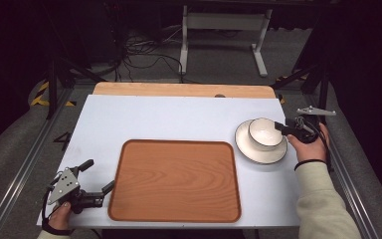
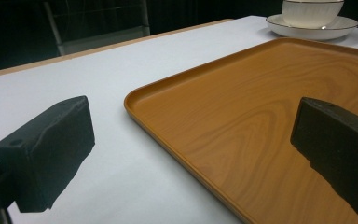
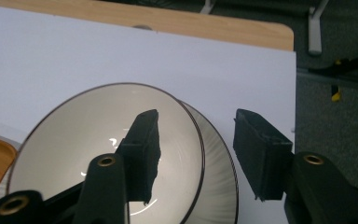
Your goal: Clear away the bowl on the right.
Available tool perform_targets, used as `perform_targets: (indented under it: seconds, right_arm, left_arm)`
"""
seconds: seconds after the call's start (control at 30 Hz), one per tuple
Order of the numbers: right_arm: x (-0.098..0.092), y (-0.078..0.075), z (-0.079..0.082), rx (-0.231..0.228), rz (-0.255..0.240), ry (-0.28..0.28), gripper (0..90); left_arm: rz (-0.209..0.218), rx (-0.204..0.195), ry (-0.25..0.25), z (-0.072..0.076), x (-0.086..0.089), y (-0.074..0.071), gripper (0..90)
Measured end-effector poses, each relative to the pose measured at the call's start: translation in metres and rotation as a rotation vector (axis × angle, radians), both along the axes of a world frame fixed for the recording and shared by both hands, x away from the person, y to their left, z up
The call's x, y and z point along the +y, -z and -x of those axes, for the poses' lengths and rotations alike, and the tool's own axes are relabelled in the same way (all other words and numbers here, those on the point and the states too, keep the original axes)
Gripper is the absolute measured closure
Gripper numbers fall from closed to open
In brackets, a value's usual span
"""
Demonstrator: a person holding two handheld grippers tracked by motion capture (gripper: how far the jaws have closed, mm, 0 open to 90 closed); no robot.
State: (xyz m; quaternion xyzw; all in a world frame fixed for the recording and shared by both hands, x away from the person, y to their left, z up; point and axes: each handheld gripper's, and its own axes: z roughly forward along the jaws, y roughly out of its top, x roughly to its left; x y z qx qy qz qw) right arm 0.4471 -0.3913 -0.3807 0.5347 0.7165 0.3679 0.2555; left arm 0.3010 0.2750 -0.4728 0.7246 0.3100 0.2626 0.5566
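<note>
Left gripper (image 1: 95, 175) rests at the table's (image 1: 169, 119) near left corner, jaws apart and empty, straddling the edge of the wooden tray (image 1: 175, 180). Farther right, the right gripper (image 3: 196, 154) straddles the rim of the white bowl (image 3: 107, 149), which sits on its saucer (image 1: 261, 149) beside the tray: one jaw inside, one outside, no contact visible. Recommendation: seat deeper, close squarely on the wall, lift level.

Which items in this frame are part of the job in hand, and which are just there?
In the job:
- bowl, its rim between the jaws of the right gripper
- plate under the bowl

Just there:
- wooden tray, nothing on it
- left gripper, open beside the tray
</note>
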Motion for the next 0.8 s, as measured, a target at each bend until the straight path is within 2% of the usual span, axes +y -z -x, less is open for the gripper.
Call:
perform_targets:
  seconds: [0.1, 0.27, 0.4, 0.57, 0.8]
  right_arm:
    - [-0.001, 0.005, -0.003, 0.045, -0.002, 0.012, 53.7]
    - [0.000, 0.010, -0.007, 0.093, -0.012, 0.030, 57.5]
    - [-0.001, 0.013, -0.009, 0.138, -0.066, 0.076, 57.5]
    - [-0.001, 0.020, -0.011, 0.213, -0.064, 0.109, 61.2]
    - [0.005, 0.024, -0.013, 0.273, -0.069, 0.146, 69.1]
  left_arm:
    - [0.000, 0.000, 0.000, 0.000, 0.000, 0.000, 0.2]
    - [0.000, -0.001, 0.000, 0.000, 0.000, 0.000, 0.2]
    - [-0.001, -0.001, -0.001, 0.000, 0.000, 0.000, 0.2]
    - [0.000, 0.000, -0.001, 0.000, 0.000, 0.000, 0.2]
    - [0.000, 0.000, -0.001, 0.000, 0.000, 0.000, 0.2]
